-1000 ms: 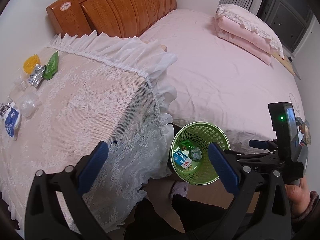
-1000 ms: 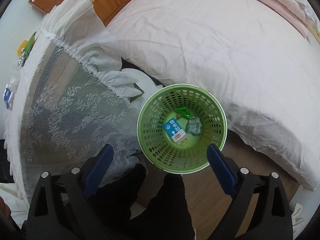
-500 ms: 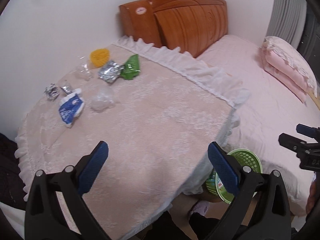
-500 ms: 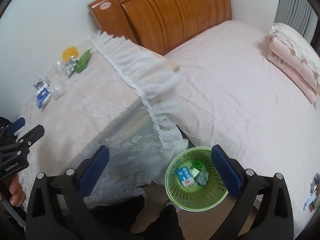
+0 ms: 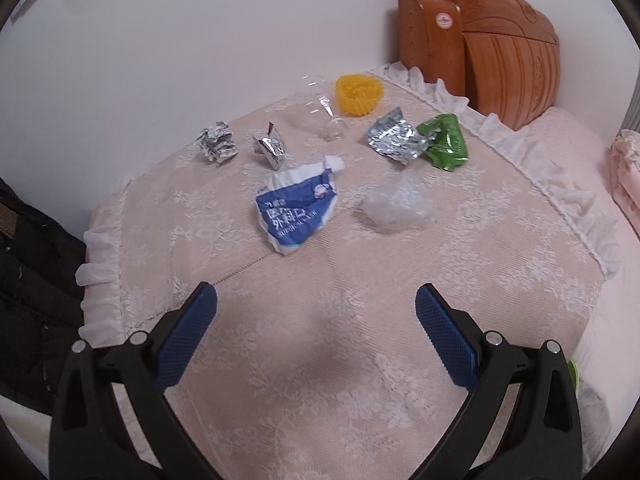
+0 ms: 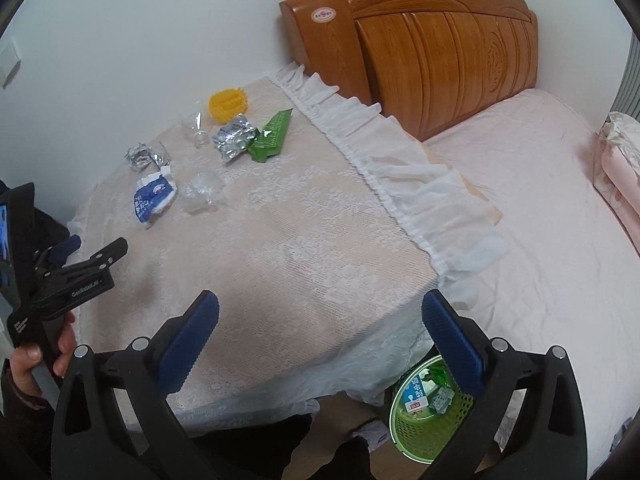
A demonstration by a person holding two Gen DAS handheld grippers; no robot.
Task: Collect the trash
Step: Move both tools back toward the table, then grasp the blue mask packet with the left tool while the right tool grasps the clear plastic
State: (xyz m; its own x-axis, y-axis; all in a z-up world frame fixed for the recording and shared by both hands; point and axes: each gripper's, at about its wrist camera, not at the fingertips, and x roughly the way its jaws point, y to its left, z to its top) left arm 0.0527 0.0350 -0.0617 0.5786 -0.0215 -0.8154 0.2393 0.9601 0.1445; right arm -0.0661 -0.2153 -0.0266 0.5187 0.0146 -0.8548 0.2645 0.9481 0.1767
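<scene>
Both our tongs, left gripper point(image 5: 316, 304) and right gripper point(image 6: 320, 312), have swung from the green basket point(image 6: 420, 436) up over the lace-covered table point(image 5: 360, 360). They gape empty. Wrappers lie beside the white wall point(image 5: 200, 60).

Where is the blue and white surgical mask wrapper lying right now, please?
In the left wrist view the blue and white mask wrapper lies on the lace-covered table, ahead of the open left gripper, left of the clear plastic wad.

A table point(image 5: 360, 320) with a lacy cloth holds the trash: a blue wrapper point(image 5: 296, 208), a clear bag point(image 5: 398, 206), two foil balls point(image 5: 217, 142), a big foil point(image 5: 394, 138), a green wrapper point(image 5: 444, 142), clear plastic point(image 5: 326, 114) and a yellow cup point(image 5: 359, 94).
</scene>
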